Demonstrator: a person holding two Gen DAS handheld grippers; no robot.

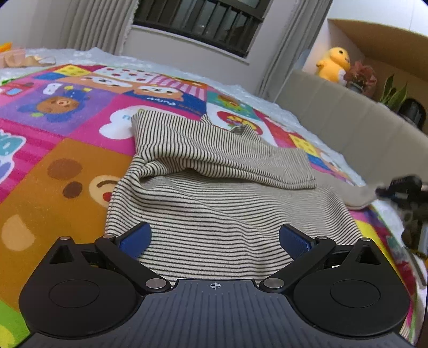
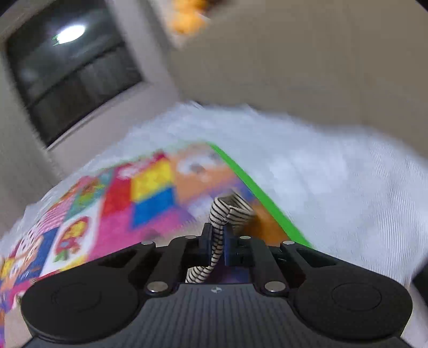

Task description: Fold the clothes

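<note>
A cream shirt with thin black stripes (image 1: 214,187) lies partly folded on the colourful cartoon play mat (image 1: 67,128), its upper part turned over the lower part. My left gripper (image 1: 215,238) is open and empty, its blue pads just above the shirt's near hem. My right gripper (image 2: 218,238) is shut on a bunched piece of the striped shirt (image 2: 227,211), held above the mat (image 2: 120,214). It shows blurred at the right edge of the left wrist view (image 1: 401,187), at the shirt's stretched right corner.
A beige padded headboard (image 1: 361,128) runs along the right. A yellow plush duck (image 1: 334,64), plants and a cardboard box sit behind it. A barred window (image 1: 198,24) and curtains are at the back. White bedding (image 2: 334,187) borders the mat's green edge.
</note>
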